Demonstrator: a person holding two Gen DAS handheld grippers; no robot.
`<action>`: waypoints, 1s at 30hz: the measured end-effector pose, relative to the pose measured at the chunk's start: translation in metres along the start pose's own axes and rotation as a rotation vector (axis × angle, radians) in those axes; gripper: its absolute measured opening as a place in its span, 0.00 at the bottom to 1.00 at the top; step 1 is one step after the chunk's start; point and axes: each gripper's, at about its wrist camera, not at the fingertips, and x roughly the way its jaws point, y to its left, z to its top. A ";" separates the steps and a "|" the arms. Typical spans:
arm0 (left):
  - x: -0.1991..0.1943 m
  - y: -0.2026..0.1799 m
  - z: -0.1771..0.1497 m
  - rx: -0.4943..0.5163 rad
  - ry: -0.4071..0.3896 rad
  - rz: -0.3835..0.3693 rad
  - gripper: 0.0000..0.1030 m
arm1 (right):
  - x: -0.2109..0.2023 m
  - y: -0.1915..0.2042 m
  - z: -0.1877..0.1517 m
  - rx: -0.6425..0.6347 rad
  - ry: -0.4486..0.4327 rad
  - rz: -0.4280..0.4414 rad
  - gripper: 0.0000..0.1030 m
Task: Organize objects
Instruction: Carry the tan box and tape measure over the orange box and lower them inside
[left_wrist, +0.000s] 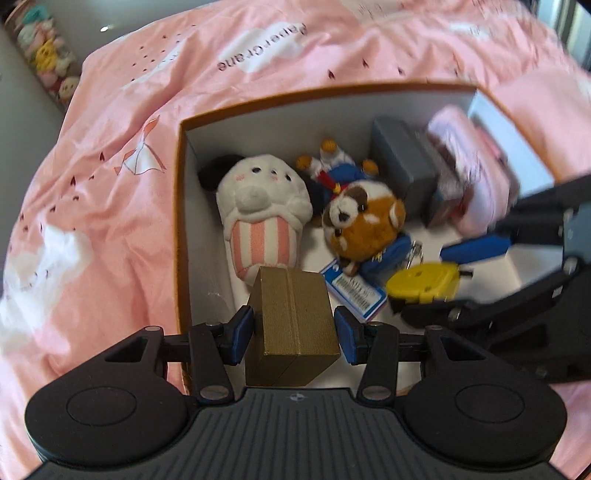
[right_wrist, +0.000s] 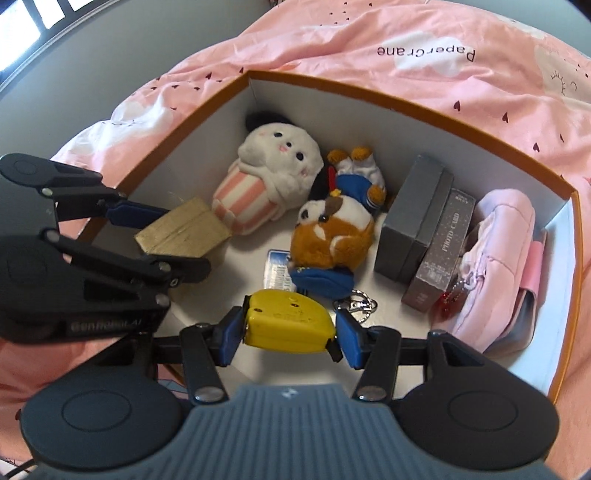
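both wrist views close, downward, sharing box (left_wrist: 181, 221)

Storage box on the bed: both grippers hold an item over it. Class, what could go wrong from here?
1. The gold box sits by the striped plush; lowered, it may land on it and tip.
2. The yellow tape measure hangs above the keyring and could drop onto it.
3. The left gripper and right gripper work close together and could collide.

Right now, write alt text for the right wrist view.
The right hand-held gripper clamps a yellow tape measure above an orange-rimmed storage box on a pink bedspread. Inside lie plush toys; at left, the left hand-held gripper holds a gold box.
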 end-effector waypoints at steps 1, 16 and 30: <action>0.001 -0.001 0.000 0.009 0.003 0.012 0.51 | 0.000 -0.002 0.000 0.001 0.002 0.000 0.54; -0.031 0.026 -0.003 -0.054 -0.090 -0.038 0.51 | -0.003 -0.003 -0.001 0.041 0.011 0.025 0.54; -0.046 0.109 -0.027 -0.441 -0.158 -0.154 0.49 | 0.029 0.030 0.026 0.130 0.032 0.028 0.54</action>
